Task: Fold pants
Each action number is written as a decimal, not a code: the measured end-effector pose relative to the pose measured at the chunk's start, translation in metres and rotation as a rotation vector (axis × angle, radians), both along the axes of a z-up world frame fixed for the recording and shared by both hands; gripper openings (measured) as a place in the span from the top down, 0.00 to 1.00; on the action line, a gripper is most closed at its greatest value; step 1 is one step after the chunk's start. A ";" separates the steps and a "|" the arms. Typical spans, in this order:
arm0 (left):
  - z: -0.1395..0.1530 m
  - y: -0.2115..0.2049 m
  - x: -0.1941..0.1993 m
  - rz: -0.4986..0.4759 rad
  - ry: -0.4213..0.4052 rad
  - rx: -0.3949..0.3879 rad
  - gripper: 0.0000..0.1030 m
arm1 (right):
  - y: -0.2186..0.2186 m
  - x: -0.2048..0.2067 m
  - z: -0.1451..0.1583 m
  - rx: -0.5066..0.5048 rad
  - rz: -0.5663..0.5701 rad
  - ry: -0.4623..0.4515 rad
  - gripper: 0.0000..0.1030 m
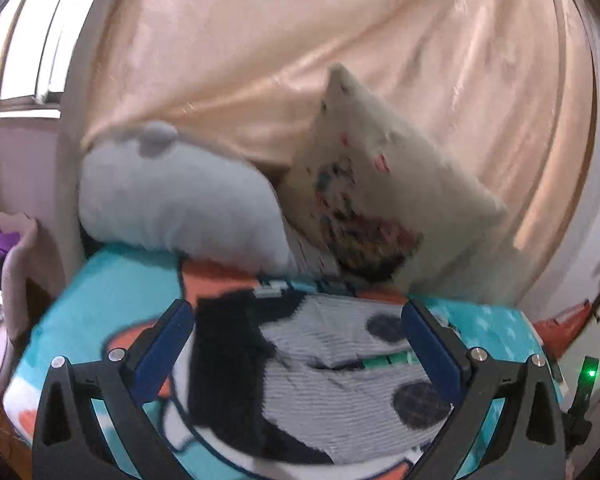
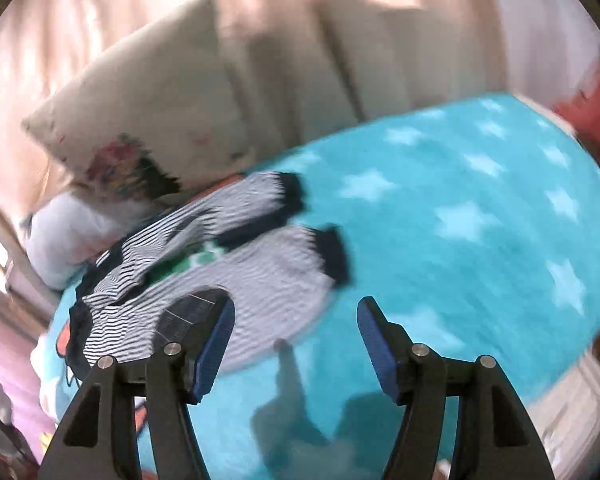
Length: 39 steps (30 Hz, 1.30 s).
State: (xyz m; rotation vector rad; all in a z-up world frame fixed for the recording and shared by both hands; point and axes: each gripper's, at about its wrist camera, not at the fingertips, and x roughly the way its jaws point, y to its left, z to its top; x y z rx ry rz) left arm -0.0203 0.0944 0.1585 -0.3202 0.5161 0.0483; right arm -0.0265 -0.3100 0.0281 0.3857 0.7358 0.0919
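A turquoise fleece blanket (image 2: 460,240) printed with pale stars covers the bed, and in the left wrist view its cartoon print in black, orange and white shows beneath the clothing. Against a peach curtain (image 1: 260,60) at the head of the bed lean two cushions: a pale blue-grey pillow (image 1: 172,204) on the left and a cream pillow (image 1: 380,184) with a multicoloured patch beside it, the two touching. A window frame (image 1: 28,60) stands at the far left, and below it a pink bag (image 1: 8,280) with purple contents is cut off by the edge. The pants (image 2: 228,280), grey-and-white striped with dark navy cuffs and dark round knee patches, lie flat on the blanket near the pillows, the two legs spread apart toward the starred area and the waist end bunched toward the pale pillow. The left gripper (image 1: 300,344) hangs above the pants with its blue pads wide apart, holding nothing. The right gripper (image 2: 296,340) is likewise wide open and empty, its left finger over the edge of one pant leg, its right finger over bare blanket; whether either touches the cloth cannot be told. Both views are smeared by motion blur, so the green marking at the crotch and the pillow's patch are unreadable. A red object (image 2: 592,96) at the right rim is too blurred to identify.
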 end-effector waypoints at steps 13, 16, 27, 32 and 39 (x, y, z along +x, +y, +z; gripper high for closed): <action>-0.029 -0.054 0.029 -0.136 0.145 0.069 0.00 | -0.025 0.000 -0.031 0.106 -0.016 0.032 0.34; -0.037 -0.038 0.044 -0.097 0.184 0.072 0.00 | -0.028 0.015 -0.037 0.121 -0.007 0.052 0.34; -0.062 -0.010 0.132 -0.137 0.302 0.200 0.00 | 0.028 0.128 0.014 -0.183 0.252 0.029 0.34; -0.081 -0.005 0.192 -0.243 0.376 0.201 0.09 | 0.071 0.190 0.025 -0.300 0.411 0.032 0.34; -0.114 -0.001 0.227 -0.314 0.481 0.219 0.09 | 0.127 0.239 0.009 -0.442 0.607 0.069 0.34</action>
